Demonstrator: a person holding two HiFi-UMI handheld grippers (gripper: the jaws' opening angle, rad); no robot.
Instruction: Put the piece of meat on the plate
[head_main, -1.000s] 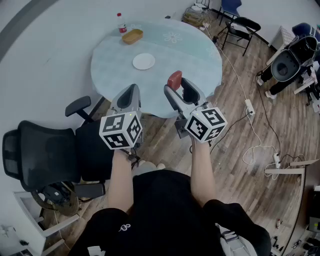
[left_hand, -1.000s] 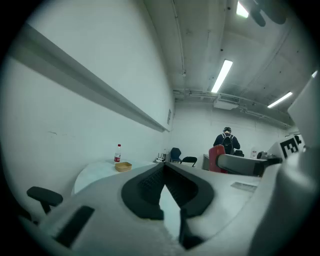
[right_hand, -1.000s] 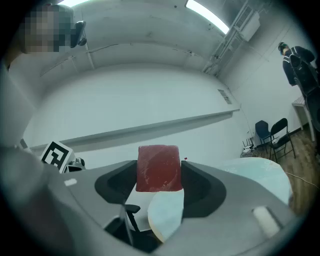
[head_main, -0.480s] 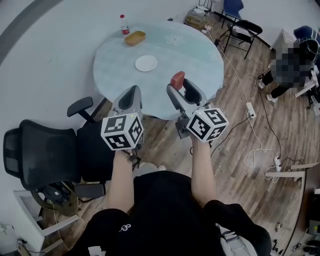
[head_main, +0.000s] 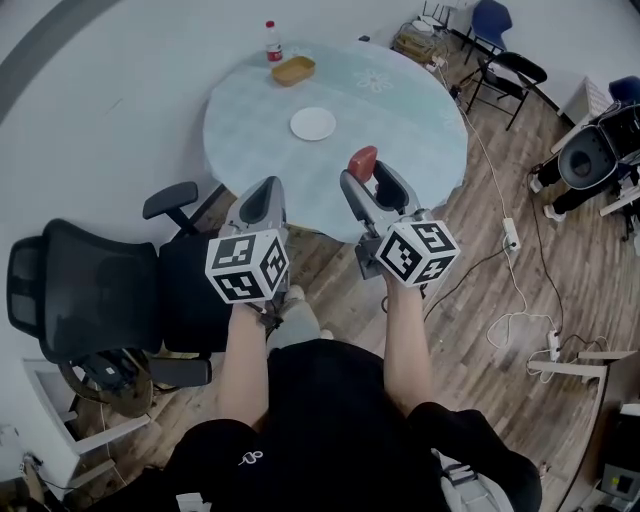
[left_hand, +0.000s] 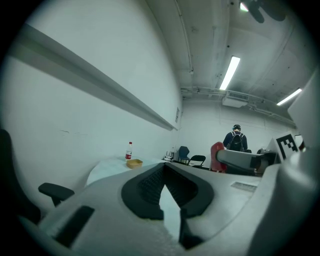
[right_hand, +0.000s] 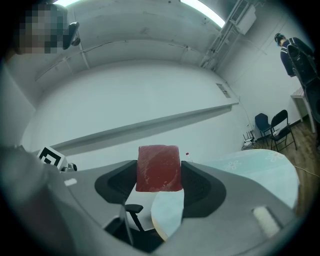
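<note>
Pinches the piece of meat (right_hand: 159, 168) with the fingers of the right gripper (head_main: 366, 178), apart from the plate (head_main: 313, 124). Presses together the fingers of the left gripper (left_hand: 164, 170), empty.

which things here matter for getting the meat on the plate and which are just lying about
For the job:
- piece of meat, clamped in the right hand-held gripper
- white plate on the round table

Lying about:
- yellow tray and bottle at the table's far edge
- black office chair
- folding chairs
- left hand-held gripper, shut and empty
</note>
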